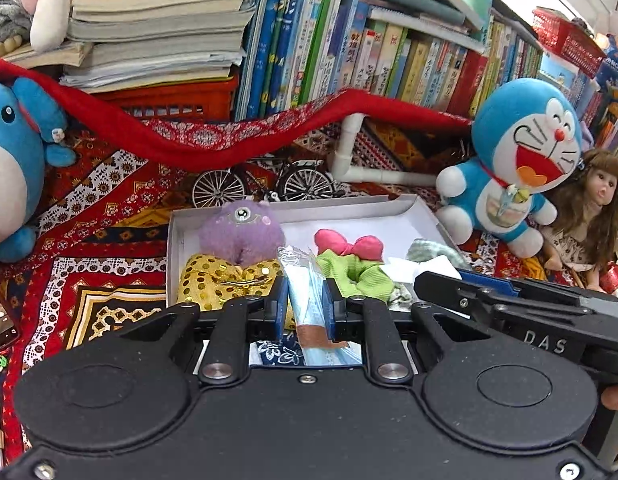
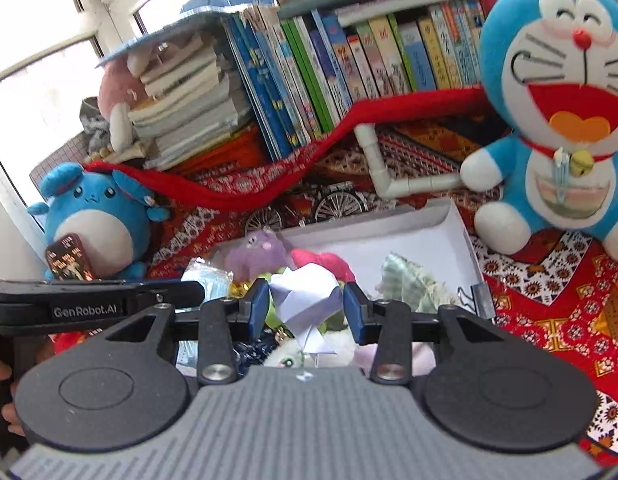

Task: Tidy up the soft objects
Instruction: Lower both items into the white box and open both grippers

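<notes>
Up front in the left wrist view, the left gripper [image 1: 305, 308] has its blue pads pressed against a wrapped blue face mask [image 1: 309, 300], a clear plastic sleeve that runs upright between the fingers and sticks out above them. Just beyond the fingertips sits a shallow white box [image 1: 425, 210] on the patterned red cloth [image 1: 109, 208]. Inside the box, a purple fuzzy toy [image 1: 241, 232] lies at the back left, with a gold sequin piece [image 1: 217, 280] in front of it; a pink bow [image 1: 349, 244] rests on a green scrunchie [image 1: 357, 276] near the middle, and a pale green knitted item [image 1: 429, 250] lies toward the right wall. Behind the box stand a small model bicycle [image 1: 261, 184] and a white pipe elbow [image 1: 361, 160], and a row of books [image 1: 389, 48] fills the background. A Doraemon plush [image 1: 513, 156] sits to the right of the box, a doll [image 1: 593, 208] beside it, and a blue round plush [image 1: 13, 160] at the far left. The black body of the right gripper [image 1: 441, 280] reaches in from the right edge. In the right wrist view, the right gripper [image 2: 305, 308] is spread around a folded white paper piece [image 2: 305, 300]; the left pad seems to touch it, while the right pad stands slightly off, so I cannot tell whether it is truly gripped. The white box [image 2: 461, 232] lies ahead with a binder clip [image 2: 475, 296] on its near right corner, and the Doraemon plush [image 2: 557, 112] looms at upper right.
</notes>
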`<act>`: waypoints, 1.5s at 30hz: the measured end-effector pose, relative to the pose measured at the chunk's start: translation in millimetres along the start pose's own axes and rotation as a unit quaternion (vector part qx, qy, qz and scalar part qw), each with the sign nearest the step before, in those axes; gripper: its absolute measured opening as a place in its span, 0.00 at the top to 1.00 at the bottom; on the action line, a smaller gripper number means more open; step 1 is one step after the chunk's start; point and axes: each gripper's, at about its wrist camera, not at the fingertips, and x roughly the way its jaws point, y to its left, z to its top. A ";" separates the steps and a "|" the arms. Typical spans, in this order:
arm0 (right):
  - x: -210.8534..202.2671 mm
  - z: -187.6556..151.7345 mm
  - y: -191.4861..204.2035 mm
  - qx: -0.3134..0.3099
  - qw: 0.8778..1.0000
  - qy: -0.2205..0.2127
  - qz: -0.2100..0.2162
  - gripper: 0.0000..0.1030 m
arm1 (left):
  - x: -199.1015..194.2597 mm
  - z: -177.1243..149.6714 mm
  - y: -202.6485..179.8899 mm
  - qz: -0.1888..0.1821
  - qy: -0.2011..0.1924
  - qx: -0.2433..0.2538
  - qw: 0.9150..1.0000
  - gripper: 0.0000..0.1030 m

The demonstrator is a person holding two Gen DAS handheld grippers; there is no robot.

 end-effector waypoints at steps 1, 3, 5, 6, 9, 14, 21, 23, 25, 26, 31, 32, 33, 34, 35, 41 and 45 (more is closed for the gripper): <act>3.1 -0.9 0.0 0.000 1.000 0.002 -0.002 0.55 | 2.8 0.0 1.1 0.000 0.001 -0.001 1.000 0.83; 7.8 -1.7 -0.3 0.002 1.000 0.005 -0.003 0.55 | 7.3 0.1 3.7 0.000 0.005 -0.004 1.000 0.83; 10.9 -3.3 -1.0 0.002 1.000 0.006 -0.007 0.55 | 11.5 -0.2 6.0 0.001 0.008 -0.006 1.000 0.83; 12.8 -3.6 -0.8 0.001 1.000 0.008 -0.008 0.55 | 12.7 -0.1 7.0 0.002 0.010 -0.007 1.000 0.83; 18.8 -4.7 -0.8 -0.002 1.000 0.015 -0.013 0.55 | 19.4 0.0 10.1 0.005 0.018 -0.008 1.000 0.83; 27.7 -8.6 -2.5 -0.002 1.000 0.025 -0.019 0.55 | 28.2 -1.8 12.1 0.009 0.029 -0.008 1.000 0.83; 32.9 -10.3 -7.3 0.002 0.999 0.031 -0.024 0.56 | 37.2 -3.6 12.6 0.008 0.043 -0.012 0.999 0.83; 33.8 -11.0 -7.8 0.002 0.999 0.032 -0.028 0.56 | 37.9 -3.1 12.8 0.006 0.044 -0.015 0.999 0.83; 33.1 -10.9 -8.6 0.004 0.999 0.031 -0.024 0.56 | 37.2 -2.4 12.5 0.003 0.044 -0.015 0.999 0.83; 32.1 -10.6 -8.9 0.007 0.999 0.029 -0.022 0.56 | 36.4 -2.1 12.2 0.002 0.043 -0.016 0.999 0.83; 24.6 -7.9 -7.3 0.008 1.000 0.021 -0.014 0.55 | 28.3 0.0 8.9 0.002 0.031 -0.014 0.999 0.78; 22.6 -7.2 -7.0 0.008 1.000 0.018 -0.012 0.54 | 25.8 0.4 8.4 0.001 0.027 -0.014 1.000 0.74; 20.4 -6.6 -6.7 0.009 1.000 0.016 -0.011 0.53 | 22.9 1.1 7.8 0.001 0.024 -0.015 1.000 0.69; 18.0 -6.2 -6.3 0.010 1.000 0.013 -0.009 0.49 | 19.9 1.3 7.6 0.000 0.020 -0.016 1.000 0.68; 15.3 -5.8 -5.9 0.010 1.000 0.010 -0.008 0.45 | 17.2 1.9 7.0 -0.001 0.018 -0.016 1.000 0.66; -4.8 -5.0 -1.6 -0.001 1.000 -0.010 -0.005 0.38 | -5.7 -0.2 -1.6 0.009 -0.012 -0.003 1.000 0.51; -19.8 -6.6 0.9 -0.009 1.000 -0.024 -0.005 0.34 | -19.9 -3.7 -5.9 0.012 -0.025 0.001 1.000 0.44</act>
